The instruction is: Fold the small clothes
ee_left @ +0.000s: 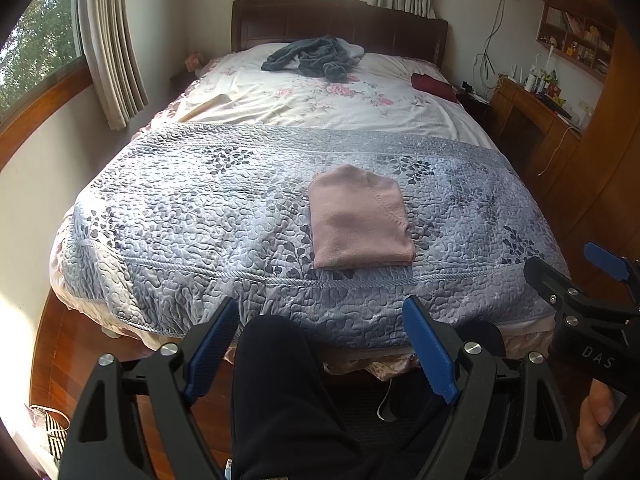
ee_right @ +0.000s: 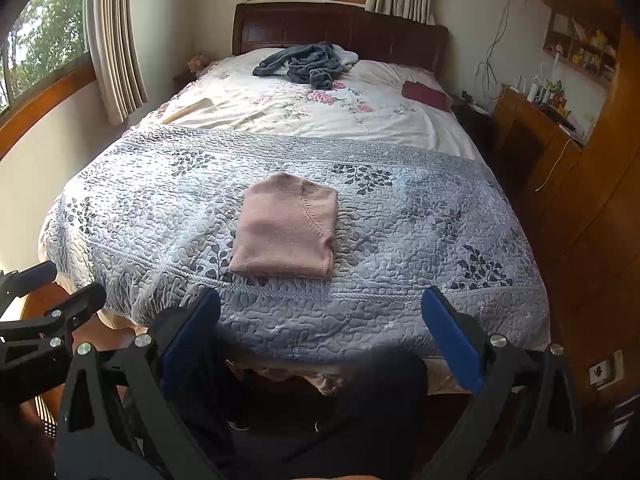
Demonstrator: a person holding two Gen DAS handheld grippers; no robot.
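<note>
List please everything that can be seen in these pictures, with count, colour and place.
folded garment: one, pink, on the quilt near the foot of the bed
quilt: one, blue-grey with leaf pattern, over the near half of the bed
floral sheet: one, white with pink flowers, far half
crumpled clothes: one heap, dark grey, near the headboard
folded cloth: one, dark red, far right edge of the bed
headboard: one, dark brown
curtains: beige, at both windows
desk: one, wooden, right wall
left gripper: open, empty
right gripper: open, empty
</note>
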